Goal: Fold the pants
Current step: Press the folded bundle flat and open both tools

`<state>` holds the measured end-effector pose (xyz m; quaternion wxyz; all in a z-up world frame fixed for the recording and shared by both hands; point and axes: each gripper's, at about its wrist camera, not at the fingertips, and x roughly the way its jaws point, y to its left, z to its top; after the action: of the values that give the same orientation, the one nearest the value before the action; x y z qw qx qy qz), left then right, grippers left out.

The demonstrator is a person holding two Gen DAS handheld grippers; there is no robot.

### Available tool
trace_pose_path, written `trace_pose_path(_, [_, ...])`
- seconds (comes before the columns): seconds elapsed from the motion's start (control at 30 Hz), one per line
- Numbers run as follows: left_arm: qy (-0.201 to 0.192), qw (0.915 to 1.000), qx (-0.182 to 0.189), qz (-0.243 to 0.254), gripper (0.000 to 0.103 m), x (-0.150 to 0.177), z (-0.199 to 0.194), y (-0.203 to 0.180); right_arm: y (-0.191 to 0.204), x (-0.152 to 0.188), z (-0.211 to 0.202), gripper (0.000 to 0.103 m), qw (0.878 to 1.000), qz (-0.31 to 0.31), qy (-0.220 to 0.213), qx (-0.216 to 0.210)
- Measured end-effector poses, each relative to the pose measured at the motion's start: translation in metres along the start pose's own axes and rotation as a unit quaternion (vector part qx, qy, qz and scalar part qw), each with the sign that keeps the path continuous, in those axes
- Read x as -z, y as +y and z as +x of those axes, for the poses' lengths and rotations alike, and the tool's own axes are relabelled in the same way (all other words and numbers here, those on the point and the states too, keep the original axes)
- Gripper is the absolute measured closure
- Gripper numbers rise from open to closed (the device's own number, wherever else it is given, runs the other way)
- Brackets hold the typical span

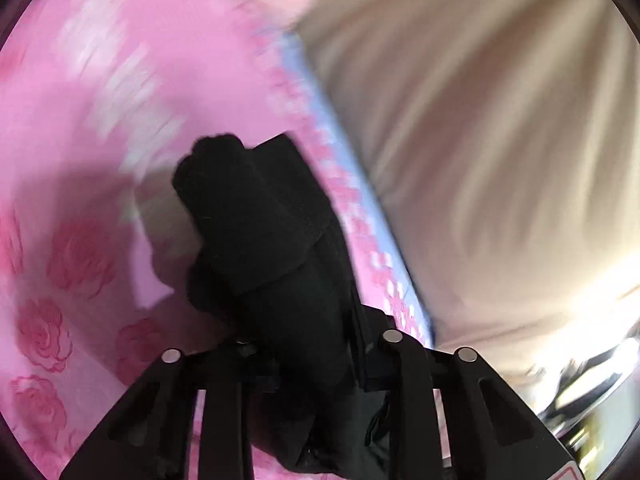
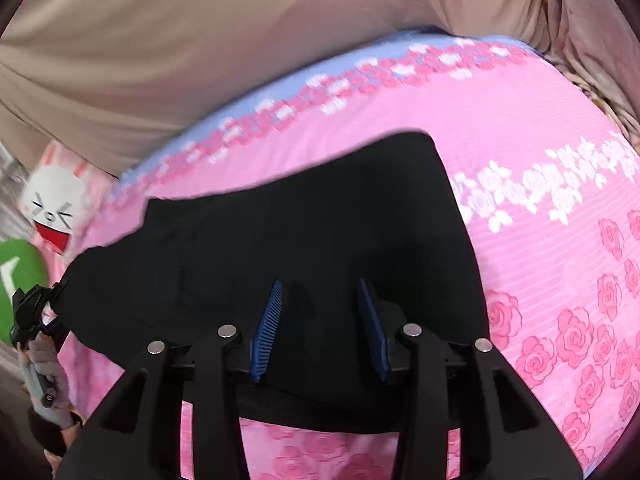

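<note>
The black pants [image 2: 312, 232] lie spread on a pink rose-print bedspread [image 2: 540, 128]. My right gripper [image 2: 320, 320] is open just above them near their front edge, its blue pads [image 2: 268, 328] apart and empty. In the left wrist view my left gripper [image 1: 304, 336] is shut on a bunched fold of the black pants [image 1: 260, 216] and holds it lifted above the bedspread [image 1: 100, 100]. Its fingertips are hidden by the fabric. The left gripper [image 2: 32, 304] also shows in the right wrist view at the pants' left end.
A beige curtain or sheet [image 2: 200, 40] hangs behind the bed. A white rabbit cushion [image 2: 56, 204] and a green cushion [image 2: 20, 280] lie at the bed's left. The bedspread has a blue border [image 1: 320, 96] along its far edge.
</note>
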<state>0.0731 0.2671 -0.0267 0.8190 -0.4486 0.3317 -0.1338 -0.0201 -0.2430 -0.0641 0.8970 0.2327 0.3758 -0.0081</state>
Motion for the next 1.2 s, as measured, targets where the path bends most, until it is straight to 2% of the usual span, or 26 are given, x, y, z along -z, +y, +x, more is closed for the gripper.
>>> trace_pose_path(0.03, [-0.007, 0.9991, 0.003, 0.042, 0.087, 0.003, -0.007, -0.024, 0.002, -0.004, -0.008, 0.064, 1.000, -0.005, -0.013, -0.002])
trace_pose_path(0.07, [-0.009, 0.9954, 0.022, 0.092, 0.089, 0.009, -0.017, -0.058, 0.003, -0.006, -0.013, 0.064, 1.000, -0.007, -0.019, -0.007])
trace_pose_path(0.13, [0.005, 0.9860, 0.050, 0.159, 0.089, 0.024, -0.027, -0.110, 0.005, -0.008, -0.018, 0.061, 0.999, -0.008, -0.027, -0.019])
trace_pose_path(0.23, [0.044, 0.9585, 0.094, 0.266, 0.089, 0.069, -0.025, -0.187, 0.004, -0.007, -0.017, 0.060, 0.999, -0.009, -0.031, -0.035])
trace_pose_path(0.27, [0.075, 0.9439, 0.109, 0.303, 0.087, 0.095, -0.013, -0.213, 0.001, -0.005, -0.015, 0.060, 0.999, -0.005, -0.029, -0.040])
trace_pose_path(0.33, [0.126, 0.9239, 0.118, 0.341, 0.078, 0.138, 0.016, -0.234, -0.006, -0.001, -0.013, 0.060, 0.999, 0.003, -0.025, -0.045])
trace_pose_path(0.4, [0.164, 0.9141, 0.098, 0.358, 0.066, 0.172, 0.047, -0.237, -0.016, 0.003, -0.015, 0.058, 0.998, 0.016, -0.020, -0.048])
trace_pose_path(0.43, [0.188, 0.9115, 0.085, 0.356, 0.065, 0.187, 0.063, -0.232, -0.020, 0.003, -0.019, 0.055, 0.998, 0.021, -0.023, -0.050])
trace_pose_path(0.53, [0.202, 0.9171, 0.089, 0.332, 0.059, 0.198, 0.070, -0.222, -0.028, 0.003, -0.034, 0.042, 0.997, 0.030, -0.032, -0.062])
trace_pose_path(0.6, [0.165, 0.9254, 0.077, 0.333, 0.046, 0.189, 0.057, -0.216, -0.030, -0.001, -0.040, 0.035, 0.995, 0.038, -0.035, -0.090])
trace_pose_path(0.7, [0.118, 0.9329, 0.054, 0.336, 0.038, 0.175, 0.036, -0.208, -0.022, -0.007, -0.034, 0.025, 0.992, 0.034, -0.021, -0.122])
trace_pose_path(0.77, [0.091, 0.9389, 0.034, 0.330, 0.037, 0.164, 0.024, -0.198, -0.011, -0.013, -0.015, 0.016, 0.990, 0.029, -0.002, -0.135])
trace_pose_path(0.83, [0.074, 0.9432, 0.015, 0.323, 0.037, 0.148, 0.016, -0.189, -0.004, -0.017, 0.008, 0.016, 0.989, 0.036, 0.024, -0.139])
trace_pose_path(0.93, [0.060, 0.9509, -0.006, 0.304, 0.037, 0.131, 0.011, -0.171, 0.008, -0.017, 0.039, 0.015, 0.993, 0.043, 0.050, -0.103])
trace_pose_path(0.97, [0.059, 0.9527, -0.010, 0.298, 0.037, 0.128, 0.010, -0.165, 0.014, -0.017, 0.045, 0.020, 0.993, 0.037, 0.051, -0.100])
trace_pose_path(1.0, [0.058, 0.9543, -0.014, 0.293, 0.037, 0.125, 0.007, -0.160, 0.025, -0.017, 0.051, 0.035, 0.992, 0.029, 0.058, -0.111])
trace_pose_path(1.07, [0.060, 0.9578, -0.022, 0.280, 0.037, 0.121, 0.006, -0.148, 0.039, -0.020, 0.051, 0.077, 0.990, 0.023, 0.066, -0.126])
trace_pose_path(1.13, [0.063, 0.9600, -0.025, 0.272, 0.037, 0.119, 0.005, -0.143, 0.054, -0.034, 0.026, 0.081, 0.989, 0.007, 0.033, -0.147])
trace_pose_path(1.2, [0.061, 0.9614, -0.018, 0.268, 0.037, 0.116, 0.003, -0.143, 0.064, -0.051, -0.020, 0.082, 0.984, -0.005, -0.018, -0.175])
